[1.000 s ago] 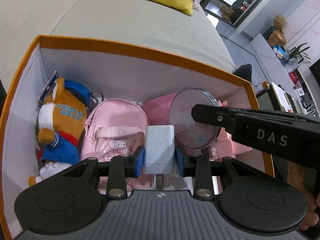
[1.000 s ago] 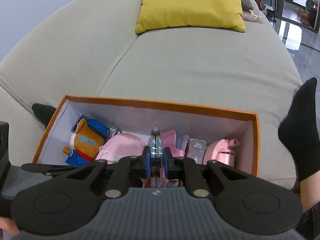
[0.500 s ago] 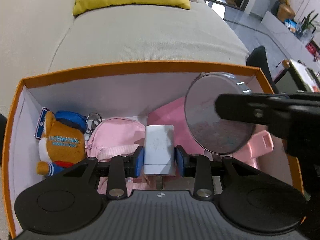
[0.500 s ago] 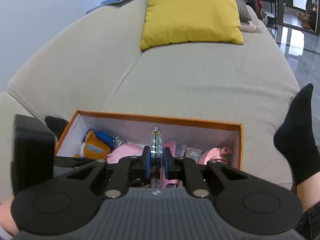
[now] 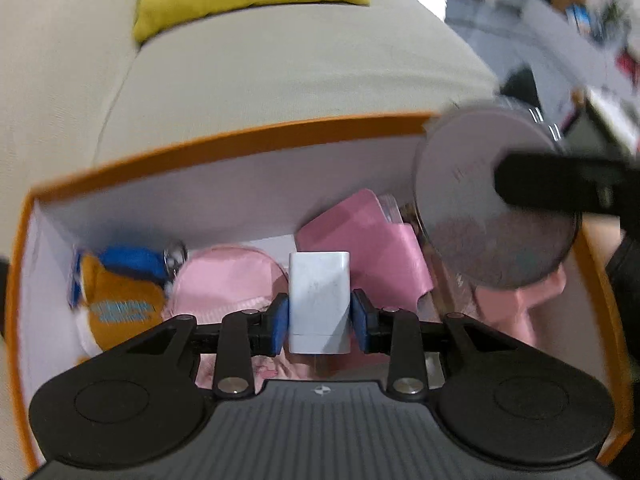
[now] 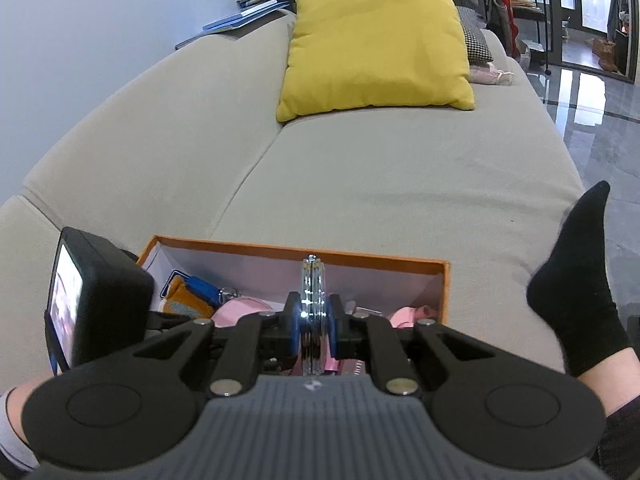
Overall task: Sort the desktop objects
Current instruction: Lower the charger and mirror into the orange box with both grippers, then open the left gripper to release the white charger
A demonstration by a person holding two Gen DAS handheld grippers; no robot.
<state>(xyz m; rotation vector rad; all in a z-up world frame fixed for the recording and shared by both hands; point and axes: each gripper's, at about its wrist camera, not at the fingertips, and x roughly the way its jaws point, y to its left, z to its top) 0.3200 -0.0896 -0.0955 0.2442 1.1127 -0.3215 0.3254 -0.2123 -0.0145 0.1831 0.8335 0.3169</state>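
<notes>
left gripper [image 5: 319,316] grips white charger [image 5: 319,296] by its sides | right gripper [image 6: 313,322] pinches round mirror [image 6: 313,304] edge-on | both above orange box [image 5: 224,148], likely for sorting

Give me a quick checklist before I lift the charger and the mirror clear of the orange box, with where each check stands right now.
1. Left gripper shut on the white charger: ok, both blue pads press its sides.
2. Right gripper shut on the round compact mirror: ok, clamped edge-on across its thin rim.
3. Mirror clear of the orange box rim: cannot tell, in the left wrist view it overlaps the rim's right corner.
4. Charger free of the pink pouch behind it: cannot tell, blurred.
5. Sofa seat beyond the box free for setting down: ok.
6. Person's socked foot out of the way: ok, right of the box.
</notes>
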